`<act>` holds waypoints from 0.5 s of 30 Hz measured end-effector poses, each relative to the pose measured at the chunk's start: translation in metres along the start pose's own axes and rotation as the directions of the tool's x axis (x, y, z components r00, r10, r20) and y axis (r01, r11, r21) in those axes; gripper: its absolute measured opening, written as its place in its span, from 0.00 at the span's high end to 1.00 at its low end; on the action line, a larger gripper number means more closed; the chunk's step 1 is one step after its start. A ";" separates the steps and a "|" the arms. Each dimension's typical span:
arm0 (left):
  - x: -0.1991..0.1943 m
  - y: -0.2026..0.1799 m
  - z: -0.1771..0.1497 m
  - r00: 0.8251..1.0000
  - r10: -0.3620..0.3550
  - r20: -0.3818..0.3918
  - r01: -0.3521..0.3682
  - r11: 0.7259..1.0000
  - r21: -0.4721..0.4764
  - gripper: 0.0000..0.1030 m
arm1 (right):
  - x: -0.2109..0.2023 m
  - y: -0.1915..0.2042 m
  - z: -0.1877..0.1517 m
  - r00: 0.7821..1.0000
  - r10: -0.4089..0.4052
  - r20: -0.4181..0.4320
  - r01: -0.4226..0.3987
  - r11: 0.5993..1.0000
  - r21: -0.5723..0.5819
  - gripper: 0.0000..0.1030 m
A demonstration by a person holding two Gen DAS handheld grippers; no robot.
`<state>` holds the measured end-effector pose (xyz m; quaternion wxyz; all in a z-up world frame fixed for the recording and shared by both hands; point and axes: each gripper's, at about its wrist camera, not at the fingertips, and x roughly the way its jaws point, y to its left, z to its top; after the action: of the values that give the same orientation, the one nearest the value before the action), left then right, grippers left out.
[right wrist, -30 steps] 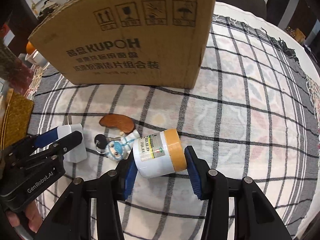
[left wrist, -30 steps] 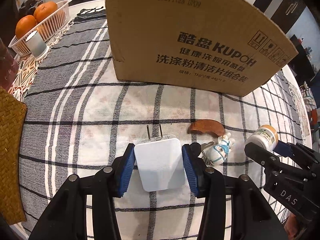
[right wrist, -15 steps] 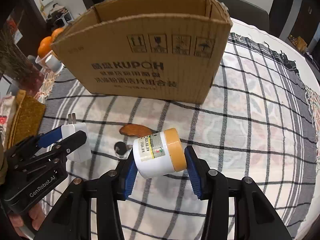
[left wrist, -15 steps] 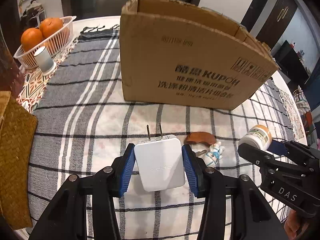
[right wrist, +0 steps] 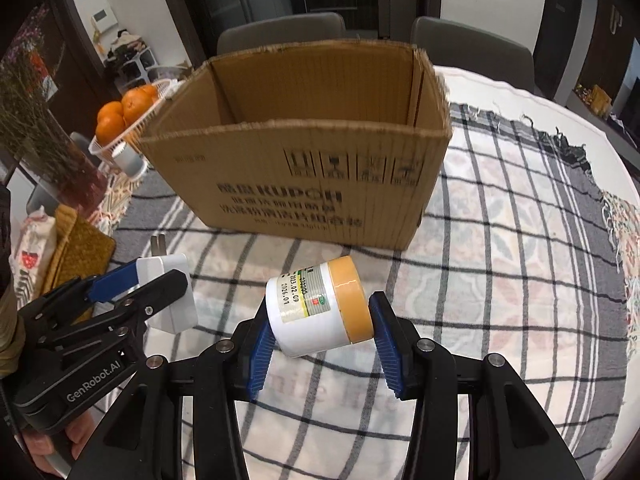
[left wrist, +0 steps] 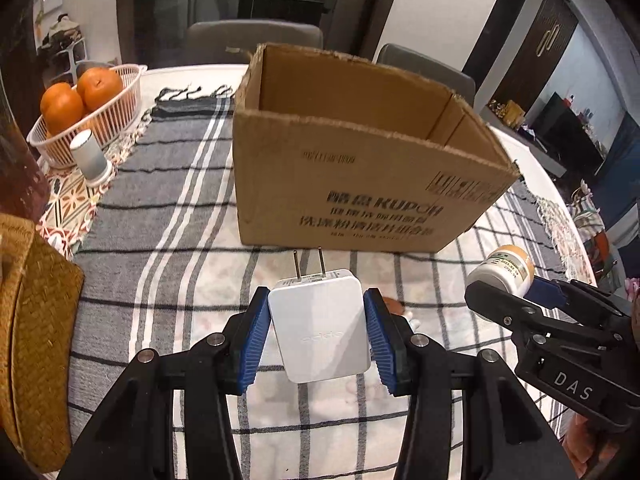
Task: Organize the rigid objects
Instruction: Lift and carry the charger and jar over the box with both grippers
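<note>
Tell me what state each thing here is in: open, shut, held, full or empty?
Cardboard box: open on top; the inside in view looks empty.
White charger: held off the table, prongs towards the box.
Left gripper: jaws shut on the charger.
Pill bottle: capped, held sideways.
Right gripper: jaws shut on the bottle.
Basket: holding oranges.

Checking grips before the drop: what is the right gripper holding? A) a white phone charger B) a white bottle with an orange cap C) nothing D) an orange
B: the right gripper is shut on the white bottle, gripped end to end, clear of the tablecloth.
</note>
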<state>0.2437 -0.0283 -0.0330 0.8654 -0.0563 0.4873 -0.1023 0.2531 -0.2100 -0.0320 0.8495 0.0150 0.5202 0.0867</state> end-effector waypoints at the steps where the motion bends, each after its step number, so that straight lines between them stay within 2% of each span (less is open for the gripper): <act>1: -0.003 -0.001 0.002 1.000 0.000 0.008 0.000 1.000 0.002 0.55 | -0.002 0.000 0.002 1.000 0.001 0.008 -0.001 1.000 -0.001 0.55; 15: -0.040 -0.009 0.030 0.995 -0.034 0.099 0.031 0.999 0.040 0.55 | -0.041 0.006 0.023 0.992 0.019 0.124 -0.019 1.000 -0.007 0.55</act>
<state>0.2486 -0.0274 0.0177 0.8877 -0.0524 0.4406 -0.1229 0.2547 -0.2090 0.0155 0.8793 0.0229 0.4662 0.0951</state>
